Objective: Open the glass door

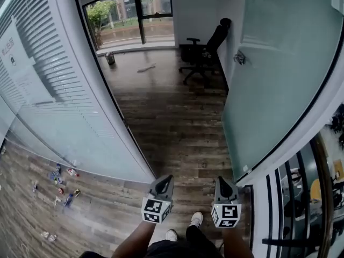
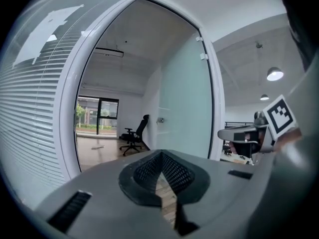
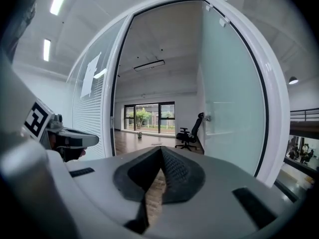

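Glass door: the frosted glass door (image 1: 279,79) stands wide open, swung into the room on the right side, its leaf nearly along the white wall.
Door handle: the metal handle (image 1: 239,58) sits on the far part of the leaf, well apart from both grippers.
Doorway: free. The wooden floor (image 1: 172,128) runs through it to an office chair (image 1: 207,52) and a large window (image 1: 134,15) at the back.
Left side: a glass partition with blinds (image 1: 54,90) makes the left edge of the opening.
Left gripper: the left gripper (image 1: 167,178) is held low in front of the person, just before the threshold. Its jaws are pressed together and nothing is between them.
Right gripper: the right gripper (image 1: 221,179) is beside it, near the lower corner of the door. The jaws are closed too, and empty.
Task state: I judge the opening as done, or almost done.
Risk 1: nobody holds the door, so it may swing back toward the doorway.
Risk 2: the right gripper is the one closer to the door edge and the white frame (image 3: 279,118). It could knock the glass if it goes through carelessly.
Risk 3: with closed jaws, catching the handle quickly would not be possible. They must open first.
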Action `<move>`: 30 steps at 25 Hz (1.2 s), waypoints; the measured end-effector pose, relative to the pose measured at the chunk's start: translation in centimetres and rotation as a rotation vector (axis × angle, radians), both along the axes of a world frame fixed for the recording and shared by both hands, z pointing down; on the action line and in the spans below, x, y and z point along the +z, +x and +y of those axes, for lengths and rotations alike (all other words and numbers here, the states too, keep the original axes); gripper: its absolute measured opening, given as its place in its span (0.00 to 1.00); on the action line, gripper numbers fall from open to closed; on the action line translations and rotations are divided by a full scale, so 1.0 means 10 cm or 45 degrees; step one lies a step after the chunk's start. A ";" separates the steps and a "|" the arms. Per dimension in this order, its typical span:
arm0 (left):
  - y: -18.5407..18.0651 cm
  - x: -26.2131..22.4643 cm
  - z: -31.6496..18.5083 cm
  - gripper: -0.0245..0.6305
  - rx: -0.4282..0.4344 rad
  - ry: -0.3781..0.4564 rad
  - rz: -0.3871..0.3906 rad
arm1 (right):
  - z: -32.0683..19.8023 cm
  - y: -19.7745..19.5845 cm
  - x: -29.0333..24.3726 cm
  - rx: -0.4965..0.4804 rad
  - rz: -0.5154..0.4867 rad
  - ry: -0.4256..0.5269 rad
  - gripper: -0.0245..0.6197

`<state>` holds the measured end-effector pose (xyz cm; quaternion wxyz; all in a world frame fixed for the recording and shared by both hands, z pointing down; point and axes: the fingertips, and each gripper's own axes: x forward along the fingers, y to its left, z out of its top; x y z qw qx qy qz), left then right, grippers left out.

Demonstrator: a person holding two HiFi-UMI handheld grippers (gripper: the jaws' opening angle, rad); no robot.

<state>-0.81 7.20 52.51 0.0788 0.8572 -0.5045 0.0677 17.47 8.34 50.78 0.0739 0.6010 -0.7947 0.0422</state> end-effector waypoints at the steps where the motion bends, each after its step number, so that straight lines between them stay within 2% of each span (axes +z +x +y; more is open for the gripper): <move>1: -0.04 0.01 0.11 0.03 0.009 0.002 -0.004 | 0.12 -0.06 -0.01 0.008 0.006 0.006 0.06; 7: -0.24 0.02 0.68 0.03 0.040 -0.026 0.028 | 0.70 -0.35 -0.13 0.046 0.060 0.034 0.06; 16: -0.28 -0.09 1.12 0.03 -0.005 0.012 0.022 | 1.27 -0.42 -0.31 -0.021 0.094 0.112 0.06; 24: 0.13 -0.21 1.52 0.03 -0.008 0.020 0.047 | 1.62 -0.08 -0.41 -0.044 0.088 0.151 0.06; 30: 0.31 -0.23 1.75 0.03 0.014 0.014 0.010 | 1.81 0.03 -0.49 -0.045 0.058 0.170 0.06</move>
